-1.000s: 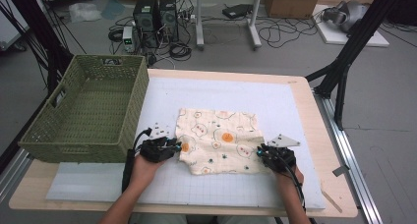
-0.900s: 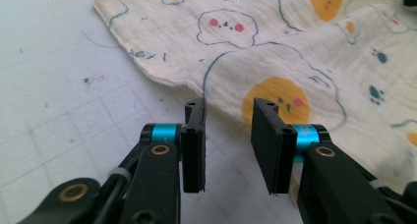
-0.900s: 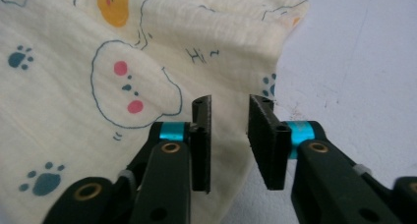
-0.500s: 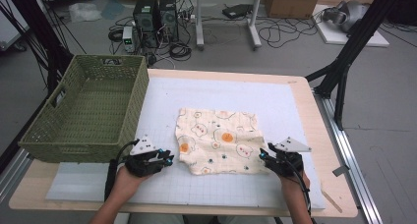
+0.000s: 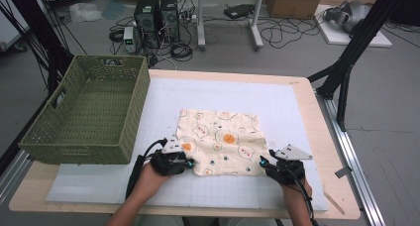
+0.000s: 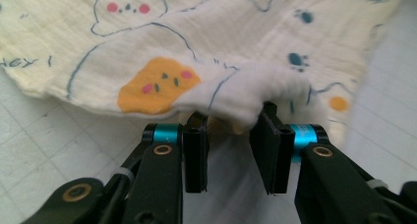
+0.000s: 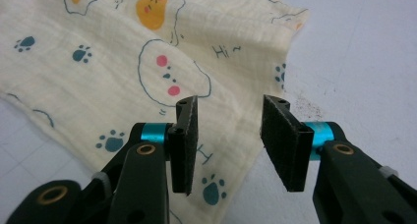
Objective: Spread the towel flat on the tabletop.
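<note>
Your left gripper (image 5: 187, 162) sits at the near left corner of the cream muslin cloth printed with blue-outlined animals, orange blobs and paw marks (image 5: 221, 142). In the left gripper view its black jaws stand apart, and a raised fold of the cloth's (image 6: 206, 52) edge bulges up right at their tips, touching the right-hand pad (image 6: 269, 135); the jaws have not closed on it.

Your right gripper (image 5: 264, 162) is at the cloth's near right corner. In the right gripper view its jaws are wide, with the corner of the cloth (image 7: 123, 71) lying flat beneath and between them, not pinched.

The cloth lies spread near the front middle of the white gridded mat (image 5: 292, 107), which covers the pale wooden table (image 5: 317, 112). The fabric is thin, crinkled gauze with soft creases, roughly rectangular. The jaw pads are flat, matte black slabs on arms with turquoise collars.

The olive-green woven rectangular basket (image 5: 124, 112) stands at the table's left, well apart from the cloth, with cut-out handles in its walls.
</note>
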Tool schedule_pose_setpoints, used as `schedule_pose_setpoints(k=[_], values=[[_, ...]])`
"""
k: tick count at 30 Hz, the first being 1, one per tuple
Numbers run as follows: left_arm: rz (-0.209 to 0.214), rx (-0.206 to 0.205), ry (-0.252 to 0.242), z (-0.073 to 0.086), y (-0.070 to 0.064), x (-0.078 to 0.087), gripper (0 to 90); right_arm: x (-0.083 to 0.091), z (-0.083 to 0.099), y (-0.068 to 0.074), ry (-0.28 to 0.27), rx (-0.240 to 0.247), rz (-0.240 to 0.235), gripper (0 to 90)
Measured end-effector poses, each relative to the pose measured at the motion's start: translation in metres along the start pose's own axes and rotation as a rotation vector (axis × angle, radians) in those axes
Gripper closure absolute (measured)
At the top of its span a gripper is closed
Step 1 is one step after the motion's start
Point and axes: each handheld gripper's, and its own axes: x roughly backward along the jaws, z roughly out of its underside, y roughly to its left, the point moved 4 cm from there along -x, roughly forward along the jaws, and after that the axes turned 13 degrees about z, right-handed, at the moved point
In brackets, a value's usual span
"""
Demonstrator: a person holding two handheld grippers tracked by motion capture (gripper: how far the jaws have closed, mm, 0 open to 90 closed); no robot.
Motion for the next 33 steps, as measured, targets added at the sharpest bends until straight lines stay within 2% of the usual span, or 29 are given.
schedule_pose_setpoints(k=[2, 5, 6, 7, 9, 11, 15, 17, 19, 22, 25, 28, 29, 30, 31, 32, 33], values=[[-0.021, 0.002, 0.009, -0.005, 0.000, -0.007, 67.0, 0.000, 0.001, -0.001, 0.002, -0.002, -0.001, 57.7], [-0.055, -0.039, 0.022, -0.008, -0.004, -0.013, 67.9, -0.002, 0.003, -0.004, 0.009, -0.008, -0.002, 57.3], [-0.059, -0.047, 0.017, -0.007, -0.005, -0.014, 69.9, -0.002, 0.004, -0.005, 0.013, -0.010, -0.003, 57.3], [-0.041, -0.048, 0.021, -0.007, -0.007, -0.014, 74.8, -0.003, 0.006, -0.006, 0.018, -0.012, -0.004, 57.1], [-0.048, -0.058, 0.020, -0.005, -0.010, -0.014, 86.4, -0.003, 0.007, -0.007, 0.021, -0.012, -0.006, 56.9], [-0.044, -0.043, 0.025, -0.004, -0.010, -0.012, 87.1, -0.003, 0.006, -0.007, 0.018, -0.014, -0.005, 56.7], [-0.035, 0.023, 0.021, 0.005, -0.006, 0.008, 87.4, 0.001, 0.003, -0.007, 0.008, -0.027, -0.009, 56.1], [-0.028, 0.052, 0.015, 0.016, -0.005, 0.029, 87.4, 0.000, 0.004, -0.006, 0.007, -0.022, -0.016, 55.8], [-0.020, 0.060, 0.019, 0.020, -0.004, 0.036, 87.4, -0.001, 0.004, -0.005, 0.010, -0.022, -0.018, 55.8], [0.021, 0.077, 0.049, 0.031, -0.006, 0.053, 87.3, -0.002, 0.004, -0.003, 0.013, -0.011, -0.022, 55.7], [0.080, 0.114, 0.059, 0.039, -0.008, 0.068, 87.1, -0.004, 0.003, 0.000, 0.014, -0.016, -0.034, 55.4], [0.166, 0.133, 0.041, 0.041, -0.013, 0.081, 84.8, -0.008, 0.004, 0.007, 0.027, -0.010, -0.063, 53.5], [0.172, 0.138, 0.025, 0.041, -0.013, 0.086, 82.1, -0.009, 0.004, 0.010, 0.036, -0.007, -0.075, 52.8], [0.161, 0.148, 0.010, 0.040, -0.013, 0.090, 77.9, -0.011, 0.004, 0.013, 0.040, -0.002, -0.082, 51.5], [0.136, 0.163, -0.005, 0.039, -0.011, 0.094, 64.7, -0.015, 0.005, 0.019, 0.054, -0.002, -0.114, 49.4], [0.098, 0.177, -0.016, 0.038, -0.008, 0.096, 64.7, -0.015, 0.005, 0.019, 0.054, -0.002, -0.114, 49.4], [0.069, 0.187, -0.032, 0.036, -0.005, 0.098, 60.7, -0.018, 0.006, 0.022, 0.059, 0.005, -0.122, 49.8]])
